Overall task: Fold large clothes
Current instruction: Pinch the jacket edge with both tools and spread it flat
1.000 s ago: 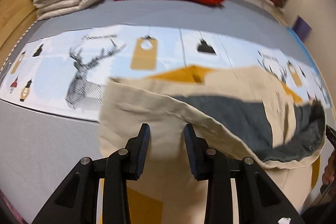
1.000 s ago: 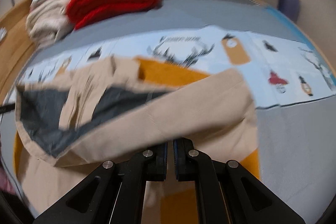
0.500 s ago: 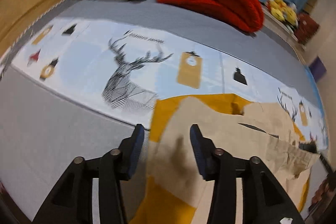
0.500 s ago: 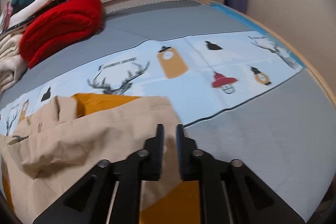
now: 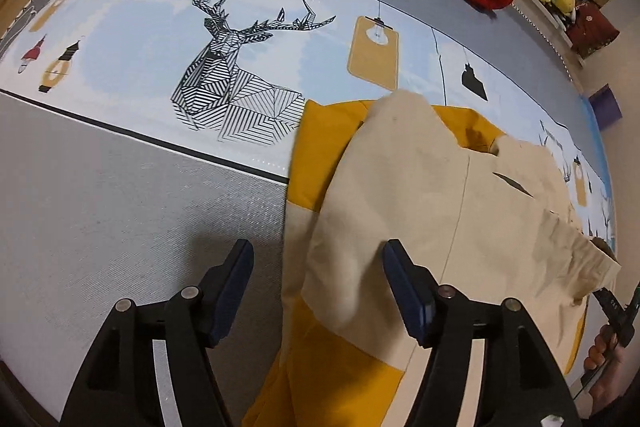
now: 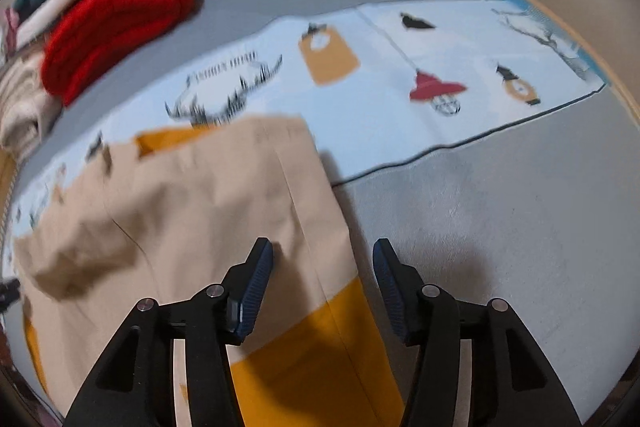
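Fingers of left gripper [image 5: 316,263] and right gripper [image 6: 323,261] spreading apart, pads clear of cloth. Beige-and-yellow garment [image 5: 420,195] lies folded on the bed [image 5: 120,207], partly over the printed sheet [image 5: 248,39], edges between each pair.

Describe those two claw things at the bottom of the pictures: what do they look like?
Each is a black two-finger clamp. The left gripper and right gripper have angular black arms with cut-out openings and round silver rivets at the joints. The fingers end in dark blue ribbed pads. No cables or sleeves show.
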### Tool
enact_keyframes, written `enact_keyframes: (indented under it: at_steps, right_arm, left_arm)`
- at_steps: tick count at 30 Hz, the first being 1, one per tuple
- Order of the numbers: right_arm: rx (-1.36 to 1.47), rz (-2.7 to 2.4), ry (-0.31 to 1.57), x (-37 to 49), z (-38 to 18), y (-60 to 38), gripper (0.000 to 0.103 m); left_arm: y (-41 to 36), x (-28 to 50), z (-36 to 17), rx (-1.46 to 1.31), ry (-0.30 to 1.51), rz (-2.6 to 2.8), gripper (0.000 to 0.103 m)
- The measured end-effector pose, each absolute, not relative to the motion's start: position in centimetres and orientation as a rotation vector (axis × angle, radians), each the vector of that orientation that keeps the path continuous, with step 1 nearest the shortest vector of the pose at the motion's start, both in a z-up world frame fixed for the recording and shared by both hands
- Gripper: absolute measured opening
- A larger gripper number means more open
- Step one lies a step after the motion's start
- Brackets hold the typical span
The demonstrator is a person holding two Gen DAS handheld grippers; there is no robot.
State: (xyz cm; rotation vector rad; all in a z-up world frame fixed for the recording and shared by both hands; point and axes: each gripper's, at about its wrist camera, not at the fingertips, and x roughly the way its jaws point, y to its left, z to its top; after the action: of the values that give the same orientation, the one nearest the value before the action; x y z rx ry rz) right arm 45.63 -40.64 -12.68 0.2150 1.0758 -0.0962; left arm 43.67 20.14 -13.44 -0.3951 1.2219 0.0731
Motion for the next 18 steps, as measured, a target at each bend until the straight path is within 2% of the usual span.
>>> enact_keyframes:
  at_steps: [4, 8, 9, 10, 11, 12, 13, 14, 18]
  right_arm:
    - [0.183, -0.074, 1.105, 46.2, -13.7, -40.3, 0.054]
    - [0.185, -0.066, 1.115, 46.5, -14.2, -40.3, 0.053]
    - [0.181, -0.066, 1.113, 46.7, -14.1, -40.2, 0.049]
    - [0.172, -0.062, 1.107, 46.6, -14.0, -40.1, 0.036]
    - [0.164, -0.061, 1.105, 46.8, -13.9, -40.0, 0.028]
    - [0.147, -0.07, 1.096, 46.7, -13.8, -39.9, 0.014]
    - [0.134, -0.079, 1.084, 46.6, -13.6, -39.9, 0.007]
    - [0.134, -0.077, 1.075, 46.6, -13.5, -39.9, 0.006]
    - [0.117, -0.08, 0.991, 45.8, -11.7, -39.7, 0.003]
  left_arm:
    - [20.3, 43.9, -14.0, -0.419, 1.198, 0.076, 0.061]
    - [19.8, 44.4, -14.3, -0.404, 1.177, 0.065, 0.046]
    - [19.5, 44.5, -14.3, -0.395, 1.174, 0.062, 0.042]
    - [19.3, 44.7, -14.4, -0.389, 1.174, 0.061, 0.028]
    - [18.9, 44.8, -14.3, -0.373, 1.176, 0.063, 0.012]
    - [18.7, 45.0, -14.1, -0.349, 1.174, 0.072, 0.008]
    - [18.2, 45.1, -13.7, -0.309, 1.161, 0.087, 0.007]
    - [17.8, 45.1, -13.0, -0.28, 1.141, 0.088, 0.003]
    - [17.5, 45.4, -11.1, -0.274, 1.082, 0.07, 0.002]
